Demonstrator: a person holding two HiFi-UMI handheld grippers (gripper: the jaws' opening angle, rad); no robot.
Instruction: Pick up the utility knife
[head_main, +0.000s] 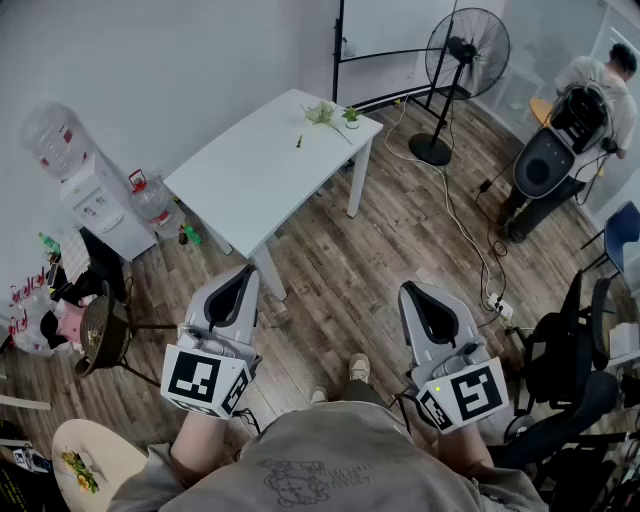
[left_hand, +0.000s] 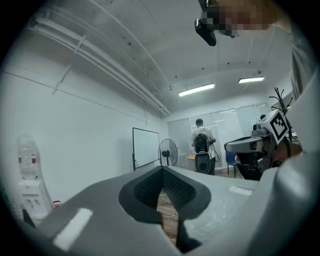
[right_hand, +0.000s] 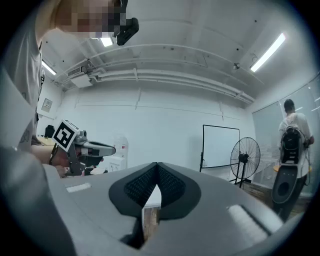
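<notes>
Grey left gripper (head_main: 247, 272) and right gripper (head_main: 409, 289) held near, over wooden floor (head_main: 380, 250); fingers (left_hand: 142, 192) of each pressed together at the tips, gripping nothing. White bench (head_main: 250, 175) farther off, bearing plant sprigs (head_main: 322, 113) and small dark item (head_main: 298, 142), perhaps the utility knife, too small to tell.

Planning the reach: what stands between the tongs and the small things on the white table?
Nothing visible does. Only wooden floor lies between the left tongs, the right tongs and the table. The knife is too small to pick out.
</notes>
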